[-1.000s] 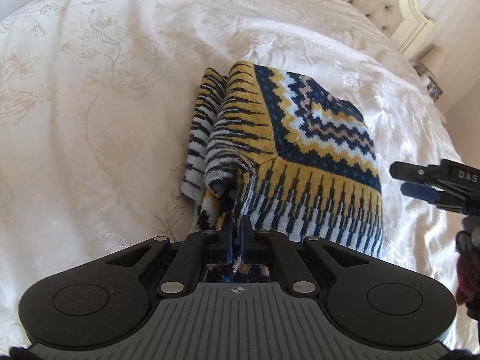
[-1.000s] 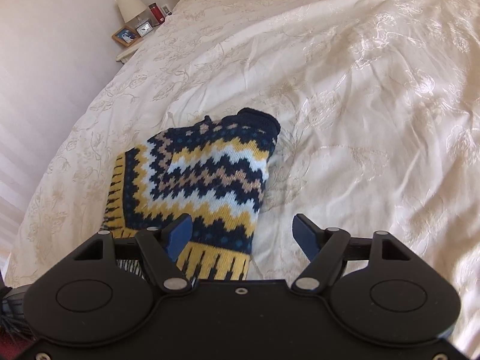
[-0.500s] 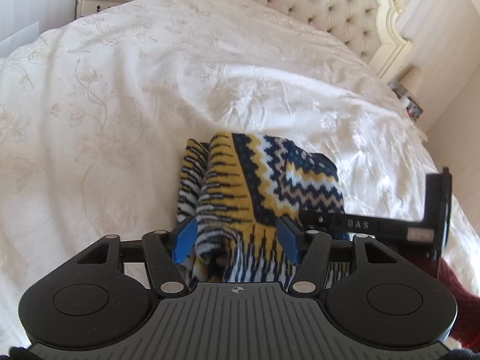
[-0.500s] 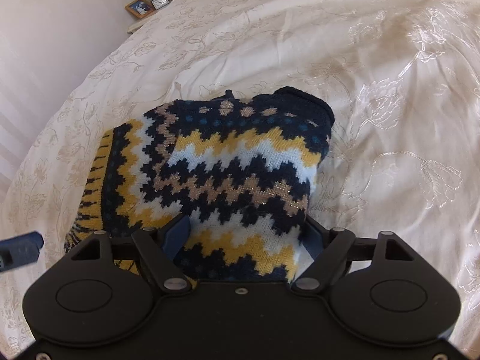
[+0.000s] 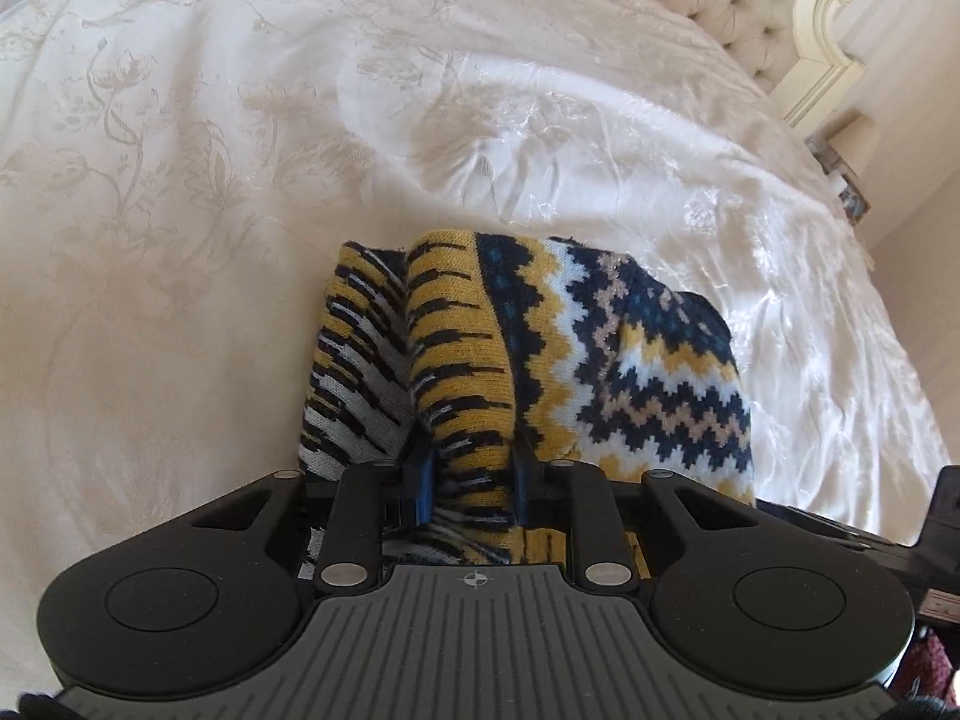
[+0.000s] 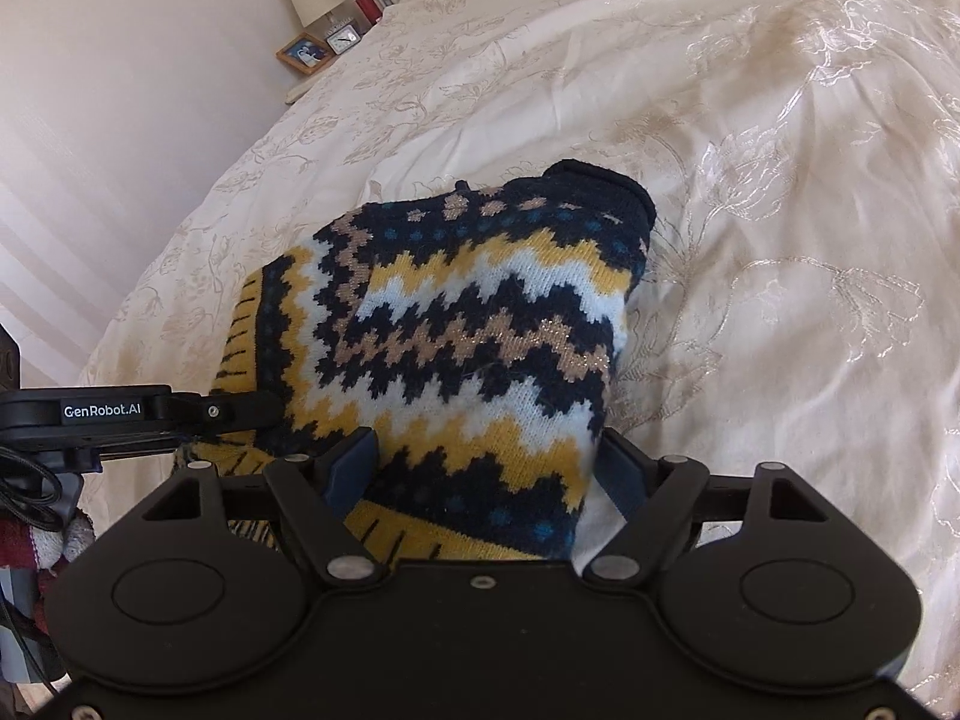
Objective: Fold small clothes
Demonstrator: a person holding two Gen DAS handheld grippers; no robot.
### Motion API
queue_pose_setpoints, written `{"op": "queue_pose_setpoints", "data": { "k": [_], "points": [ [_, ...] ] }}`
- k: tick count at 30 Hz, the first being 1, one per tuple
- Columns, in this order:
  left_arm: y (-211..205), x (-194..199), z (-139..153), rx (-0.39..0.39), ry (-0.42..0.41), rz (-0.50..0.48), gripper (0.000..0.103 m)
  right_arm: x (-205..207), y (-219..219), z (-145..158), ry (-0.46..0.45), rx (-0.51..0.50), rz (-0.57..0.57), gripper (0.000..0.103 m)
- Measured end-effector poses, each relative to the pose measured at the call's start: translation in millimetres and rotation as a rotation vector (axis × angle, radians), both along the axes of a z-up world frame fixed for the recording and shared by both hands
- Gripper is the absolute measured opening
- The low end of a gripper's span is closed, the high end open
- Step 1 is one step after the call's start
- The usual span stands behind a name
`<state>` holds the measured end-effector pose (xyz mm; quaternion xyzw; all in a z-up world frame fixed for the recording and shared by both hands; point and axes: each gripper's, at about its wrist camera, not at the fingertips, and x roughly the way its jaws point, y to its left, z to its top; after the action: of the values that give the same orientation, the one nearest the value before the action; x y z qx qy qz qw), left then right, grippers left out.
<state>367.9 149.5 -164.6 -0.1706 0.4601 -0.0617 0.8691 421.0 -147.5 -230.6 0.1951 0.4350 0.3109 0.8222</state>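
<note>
Knitted wool garment [image 5: 540,372], small, with zigzag bands in navy, mustard yellow, pale blue and beige, lies partly folded on the cream bedspread with a shiny flower pattern [image 5: 180,180]. In the left wrist view it fills the middle, from the centre down to 6 o'clock, and its striped hem is bunched into two thick ridges.

The left gripper [image 5: 471,480] has its blue-tipped tongs narrow, with one yellow-and-black ridge of the hem between them; I judge that they are pinching this ridge. The right gripper [image 6: 486,468] has its tongs wide, and the near edge of the knit sits between them, with the fabric touching both. Whether they press it already I cannot tell; it looks to me more like a straddle than a grip. In the right wrist view the left gripper comes in from 9 o'clock and touches the hem side of the garment.

What could go wrong, in my opinion:
- The left tongs hold only one ridge, so the loose grey-striped layer beside it at 9 o'clock may stay behind and spoil the fold.
- The knit is thick and stretchy, so a pull from one side only may drag the whole piece over the smooth bedspread.
- If the right tongs close on too many layers, the dark collar end [image 6: 600,186] at 12 o'clock may roll open.
- The two grippers are near each other and could collide.
</note>
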Motion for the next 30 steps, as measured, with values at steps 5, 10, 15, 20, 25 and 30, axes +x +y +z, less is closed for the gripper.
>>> {"op": "queue_pose_setpoints", "data": {
  "k": [5,10,15,20,25,30],
  "points": [
    [6.0,-20.4,8.5,0.099,-0.083,0.024,0.013,-4.0,-2.9,11.8,-0.045,0.019,0.021,0.081],
    [9.4,-22.9,-3.1,0.097,-0.098,0.059,0.013,5.7,-10.4,5.4,-0.018,0.057,-0.003,0.081],
    [10.5,-21.1,-18.0,0.094,-0.113,0.037,0.018,20.6,-7.3,-21.8,0.045,0.043,0.016,0.086],
    [29.1,-23.0,-29.5,-0.001,-0.13,0.044,0.024,18.0,-6.9,-33.2,-0.017,0.084,0.054,0.093],
    [23.4,-25.2,-33.6,0.021,-0.171,0.053,0.027,15.3,-6.1,-35.9,-0.083,0.116,0.069,0.095],
    [26.7,-27.8,-34.2,-0.021,-0.187,0.084,0.03,12.5,-6.7,-38.7,-0.122,0.141,0.079,0.098]
  ]
}}
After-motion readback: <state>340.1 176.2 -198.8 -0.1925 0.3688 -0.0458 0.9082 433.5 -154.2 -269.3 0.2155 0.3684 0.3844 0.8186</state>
